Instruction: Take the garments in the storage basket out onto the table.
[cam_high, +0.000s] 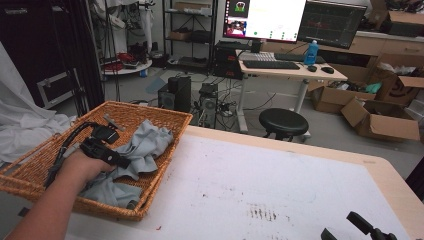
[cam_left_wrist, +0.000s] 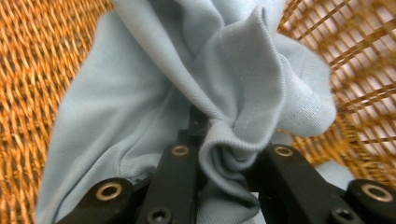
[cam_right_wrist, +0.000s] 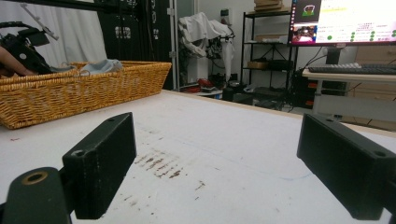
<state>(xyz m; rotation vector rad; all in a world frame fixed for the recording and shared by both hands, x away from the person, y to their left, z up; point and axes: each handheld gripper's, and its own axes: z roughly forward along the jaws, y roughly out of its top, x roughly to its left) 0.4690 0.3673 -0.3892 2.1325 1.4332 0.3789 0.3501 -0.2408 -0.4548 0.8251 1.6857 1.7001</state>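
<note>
Cloth (cam_left_wrist: 205, 93), pale grey-blue and crumpled, lies in the wicker basket (cam_high: 165, 117) at the worktop's (cam_high: 280, 190) left, and the left hand-held gripper (cam_high: 117, 159) has a bunched fold pinched between its jaws, so the grasp looks done while lifting it out probably remains. Only the left gripper view makes that pinch plain. Farther right, the right hand-held gripper (cam_right_wrist: 215, 168) hangs wide and empty over bare worktop.

Your left gripper (cam_high: 122, 162) is matte black with a black cable looping off its back and brass-ringed screw holes along its jaws, your forearm is bare of any sleeve, and your right gripper (cam_right_wrist: 219, 172) has blocky black jaws.
</note>
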